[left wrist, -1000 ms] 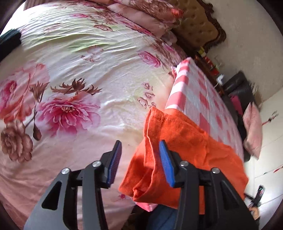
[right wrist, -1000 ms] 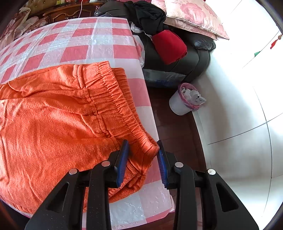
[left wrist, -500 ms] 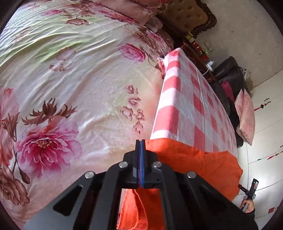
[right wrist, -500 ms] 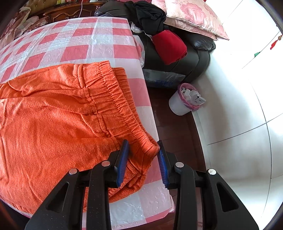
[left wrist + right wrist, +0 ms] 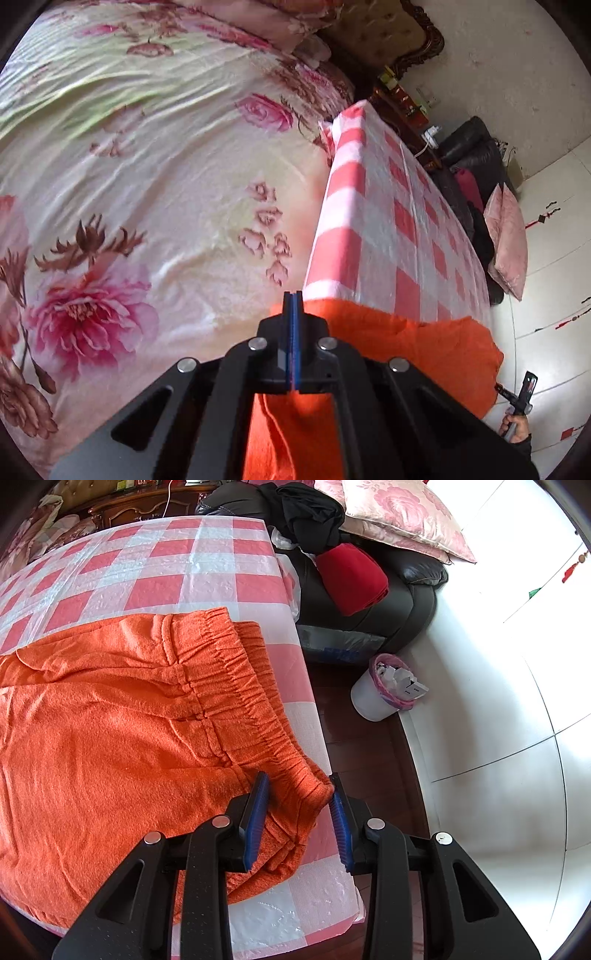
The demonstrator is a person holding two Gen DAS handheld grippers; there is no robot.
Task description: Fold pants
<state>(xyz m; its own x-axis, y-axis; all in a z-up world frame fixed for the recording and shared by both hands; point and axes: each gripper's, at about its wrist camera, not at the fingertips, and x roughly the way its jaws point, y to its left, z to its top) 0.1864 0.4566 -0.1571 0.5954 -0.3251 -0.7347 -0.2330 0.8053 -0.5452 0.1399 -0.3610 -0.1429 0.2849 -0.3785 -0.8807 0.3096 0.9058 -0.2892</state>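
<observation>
Orange pants [image 5: 122, 731] lie on a table with a pink-and-white checked cloth [image 5: 207, 572]. Their elastic waistband [image 5: 243, 690] faces the table's right edge. My right gripper [image 5: 299, 786] is open, its blue pads on either side of the near waistband corner. In the left wrist view my left gripper [image 5: 292, 306] is shut on the leg end of the pants [image 5: 417, 343] at the table's near left corner; orange cloth hangs below the jaws.
A bed with a floral sheet [image 5: 155, 192] lies left of the table [image 5: 384, 236]. A dark sofa [image 5: 373, 602] with clothes and a pink cushion [image 5: 399, 520] stands beyond the table. A white bin [image 5: 384, 690] stands on the floor to the right.
My left gripper has closed on the leg end of the pants and lifted slightly. My right gripper has stayed open around the waistband corner.
</observation>
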